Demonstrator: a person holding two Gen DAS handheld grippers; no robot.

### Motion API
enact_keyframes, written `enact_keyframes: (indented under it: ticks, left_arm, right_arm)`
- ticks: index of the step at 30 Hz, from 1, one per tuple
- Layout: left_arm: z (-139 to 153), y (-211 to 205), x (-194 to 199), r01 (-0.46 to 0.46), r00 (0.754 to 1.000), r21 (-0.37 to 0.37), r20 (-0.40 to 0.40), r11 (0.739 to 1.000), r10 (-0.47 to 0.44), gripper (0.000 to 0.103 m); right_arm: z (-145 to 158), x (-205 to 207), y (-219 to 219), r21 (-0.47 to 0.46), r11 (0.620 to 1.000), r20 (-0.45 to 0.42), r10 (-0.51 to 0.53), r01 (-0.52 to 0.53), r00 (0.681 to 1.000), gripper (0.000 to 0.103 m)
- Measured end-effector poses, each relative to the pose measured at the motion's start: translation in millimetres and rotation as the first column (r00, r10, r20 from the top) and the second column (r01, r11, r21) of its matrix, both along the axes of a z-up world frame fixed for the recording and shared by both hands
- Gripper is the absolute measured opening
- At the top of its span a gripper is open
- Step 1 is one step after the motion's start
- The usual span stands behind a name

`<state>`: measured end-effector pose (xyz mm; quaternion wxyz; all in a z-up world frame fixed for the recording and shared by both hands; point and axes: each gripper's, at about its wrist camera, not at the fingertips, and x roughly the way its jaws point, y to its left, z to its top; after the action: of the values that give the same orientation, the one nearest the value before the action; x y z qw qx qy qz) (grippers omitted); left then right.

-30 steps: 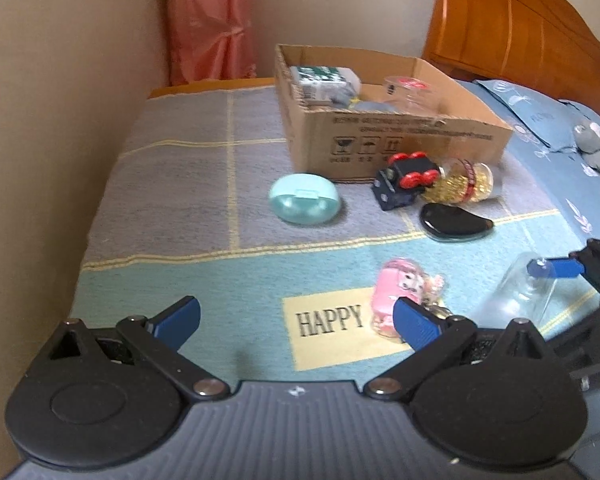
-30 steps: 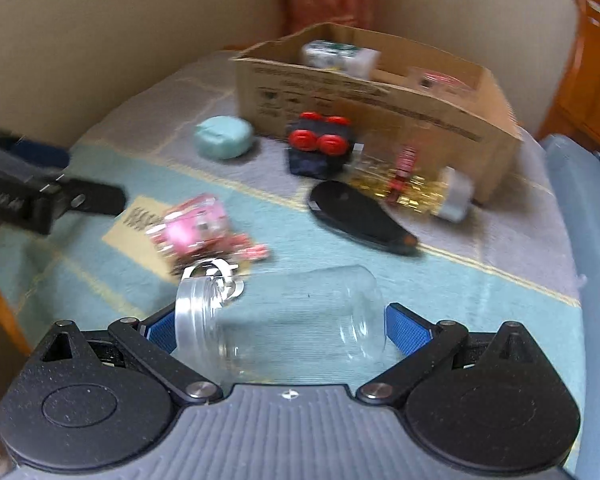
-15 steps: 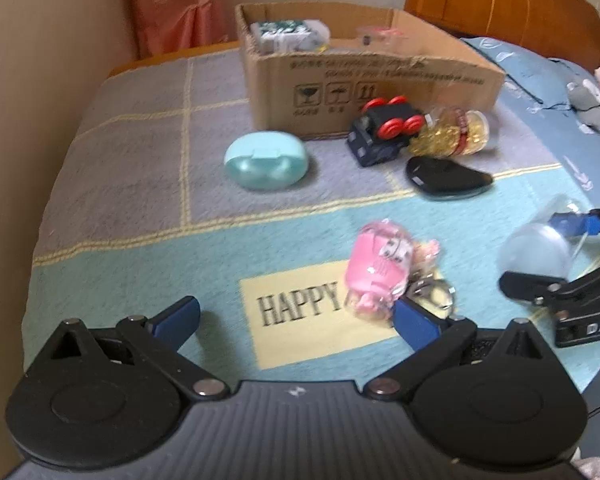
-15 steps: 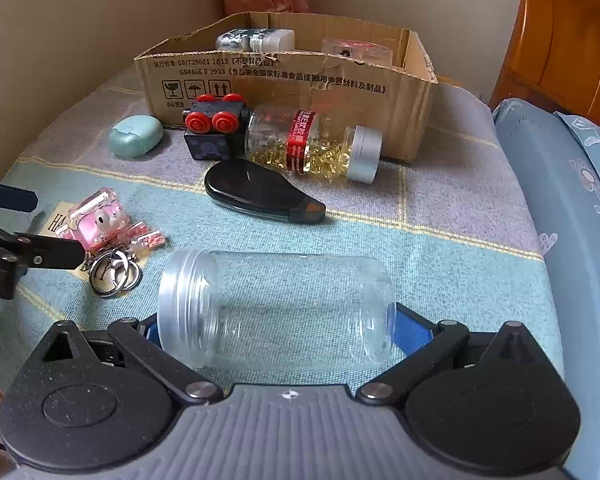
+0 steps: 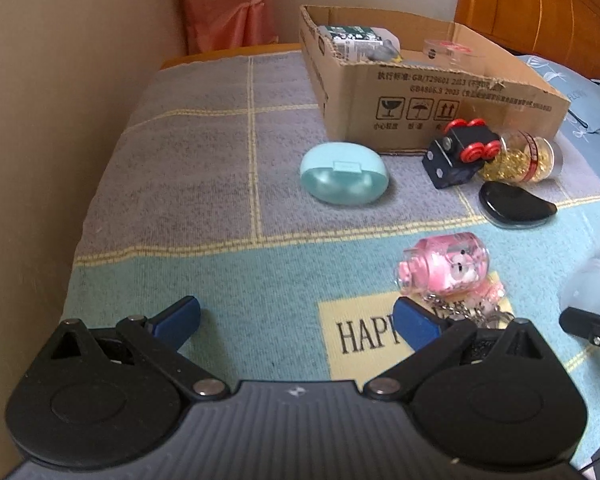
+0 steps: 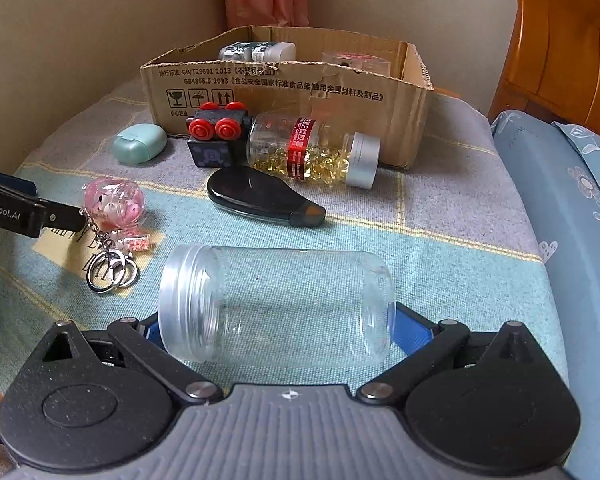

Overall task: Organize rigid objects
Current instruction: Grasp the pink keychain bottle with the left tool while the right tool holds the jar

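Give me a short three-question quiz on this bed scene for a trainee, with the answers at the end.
1. True or false: the right gripper holds the clear jar sideways between its fingers.
2. Which thing lies closest to the left gripper? A. the mint case B. the pink keychain C. the black toy block
3. Fill in: the bottle of yellow capsules lies on its side in front of the cardboard ____.

Key: 1. True. 2. B; it sits just ahead of the open gripper's right finger. 3. box.
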<state>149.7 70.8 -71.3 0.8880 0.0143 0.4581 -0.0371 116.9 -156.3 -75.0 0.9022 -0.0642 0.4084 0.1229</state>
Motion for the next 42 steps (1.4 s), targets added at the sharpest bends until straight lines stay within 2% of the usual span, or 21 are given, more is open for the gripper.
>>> enact_keyframes:
  ticks: [4,8,13,18,22,25,33,39,42]
  left_arm:
    - [8.0,-7.2,-12.4,0.052,0.999,-0.044,-0.006,0.998,-0.052,0.102]
    - [18.6,-23.4,-12.8,0.107,0.994,-0.089,0.032,0.99,-0.105,0.102]
    - [18.4,-44.7,10.2,0.074,0.996,-0.121,0.068,0.99,-0.066,0.102]
    - [6.9,-50.9,24.4,0.036,0.997,-0.075,0.07,0.997,-0.031,0.102]
    - [-0.9,-40.1,18.3,0.035,0.998,-0.052,0.052,0.998,-0.032,0.102]
    - [-3.8,-32.0,12.1,0.037,0.997,-0.003,0.062,0.999,-0.037,0.102]
    - [-2.4,-22.1,11.0,-0.006,0.999,-0.008,0.038,1.0,0.006,0.103]
    - [-3.1,-24.2,2.5,-0.047,0.997,-0.006,0.055,0.999,0.047,0.102]
    - [-2.2,-28.7,-3.7,-0.018,0.998,-0.001,0.065,1.0,0.018,0.097]
  right_arm:
    - [-0.2,-1.1,0.1,0.0,1.0,0.005,0.002,-0.002,1.0,0.103]
    - [-0.5,-1.7,0.3,0.001,1.0,0.012,0.004,-0.004,1.0,0.103]
    - [-0.7,-2.3,0.1,0.003,1.0,0.023,0.014,-0.014,1.0,0.103]
    - [-0.7,-3.1,-0.6,0.005,1.0,0.025,0.017,-0.017,1.0,0.103]
    - [-1.1,-4.1,-1.3,0.006,1.0,0.031,0.021,-0.021,0.999,0.103]
    - [-1.4,-4.4,-1.1,0.007,1.0,0.032,0.021,-0.021,0.999,0.103]
    - [-1.6,-4.5,-1.0,0.007,1.0,0.035,0.021,-0.021,0.999,0.103]
    - [-1.8,-4.6,-1.4,0.009,1.0,0.04,0.024,-0.024,0.999,0.103]
    - [-2.3,-5.9,-2.3,0.011,1.0,0.045,0.028,-0.028,0.999,0.103]
